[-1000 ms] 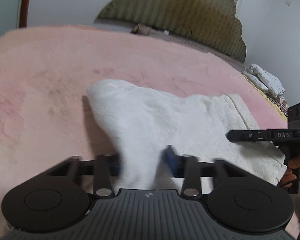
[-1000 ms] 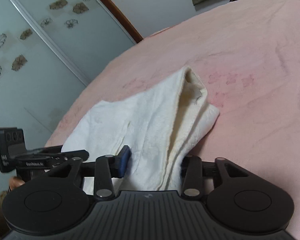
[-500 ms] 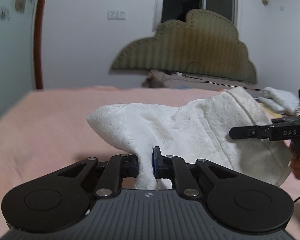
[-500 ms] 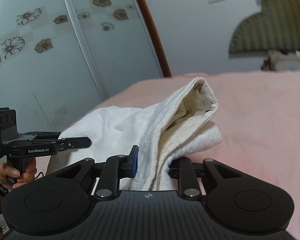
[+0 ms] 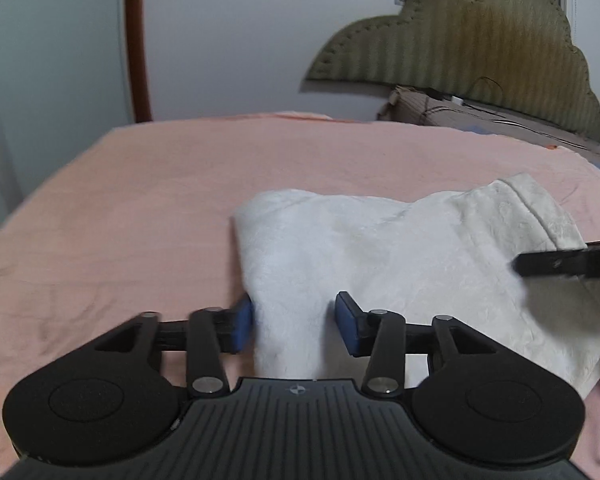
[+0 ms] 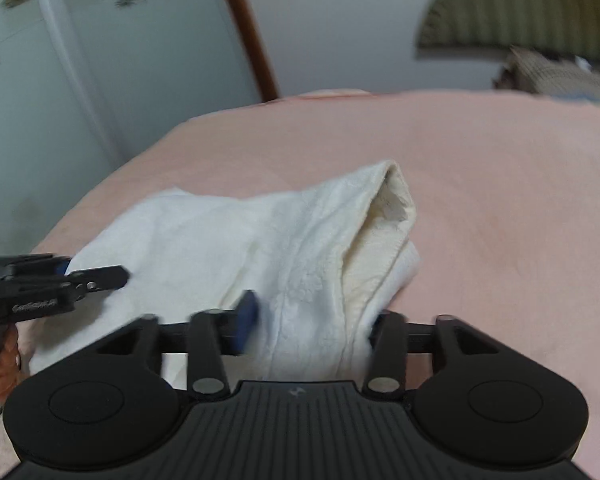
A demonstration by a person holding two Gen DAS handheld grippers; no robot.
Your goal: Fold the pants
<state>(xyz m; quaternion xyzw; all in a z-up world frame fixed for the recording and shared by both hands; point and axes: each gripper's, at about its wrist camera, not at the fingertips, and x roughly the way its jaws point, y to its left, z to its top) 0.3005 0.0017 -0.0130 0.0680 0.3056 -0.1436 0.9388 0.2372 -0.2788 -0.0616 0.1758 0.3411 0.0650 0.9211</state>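
The white textured pants [image 5: 400, 264] lie folded on the pink bed cover [image 5: 148, 208]. My left gripper [image 5: 294, 322] is open, its blue pads apart on either side of a bunched fold of the pants. In the right wrist view the pants [image 6: 260, 248] lie with the waistband opening at the far end. My right gripper [image 6: 312, 320] is open too, its jaws wide around the near edge of the cloth. The right gripper's finger shows in the left wrist view [image 5: 568, 262], and the left gripper shows in the right wrist view [image 6: 52, 284].
An olive padded headboard [image 5: 460, 48] stands against the far wall, with a brown pillow [image 5: 432, 110] below it. A sliding glass wardrobe door [image 6: 60, 60] with a brown frame is at the left. The pink cover [image 6: 500, 184] stretches around the pants.
Both grippers were shut on the pants and holding them up half a second ago. Now both have opened and the pants have dropped back flat onto the bed.
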